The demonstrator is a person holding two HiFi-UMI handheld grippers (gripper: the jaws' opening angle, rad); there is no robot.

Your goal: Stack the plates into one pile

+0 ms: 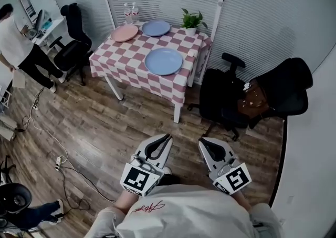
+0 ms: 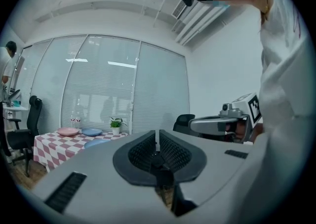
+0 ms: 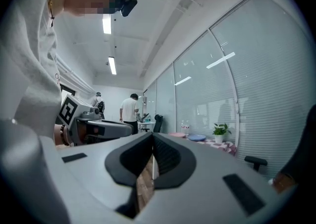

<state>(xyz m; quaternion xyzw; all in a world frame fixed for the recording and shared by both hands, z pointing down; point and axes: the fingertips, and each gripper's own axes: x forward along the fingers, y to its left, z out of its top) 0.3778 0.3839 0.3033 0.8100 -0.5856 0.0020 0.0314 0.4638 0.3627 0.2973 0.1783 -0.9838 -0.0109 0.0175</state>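
Note:
Three plates lie on the table with the red-and-white checkered cloth (image 1: 131, 63), far ahead of me. A pink plate (image 1: 125, 33) and a blue plate (image 1: 156, 28) sit side by side at the table's back, and a second blue plate (image 1: 164, 61) lies nearer the front. Both grippers are held low by my body, well short of the table. The left gripper (image 1: 166, 138) is shut and holds nothing, and so is the right gripper (image 1: 204, 142). Past the shut jaws in the left gripper view (image 2: 157, 142), the pink plate (image 2: 68, 131) and the blue plates (image 2: 92, 132) look small.
A potted plant (image 1: 191, 21) and two glasses (image 1: 130, 13) stand at the table's back edge. Black office chairs (image 1: 226, 100) stand right of the table, and another chair (image 1: 71, 42) stands to its left. A person (image 1: 18, 48) stands far left. Cables (image 1: 58, 161) lie on the wooden floor.

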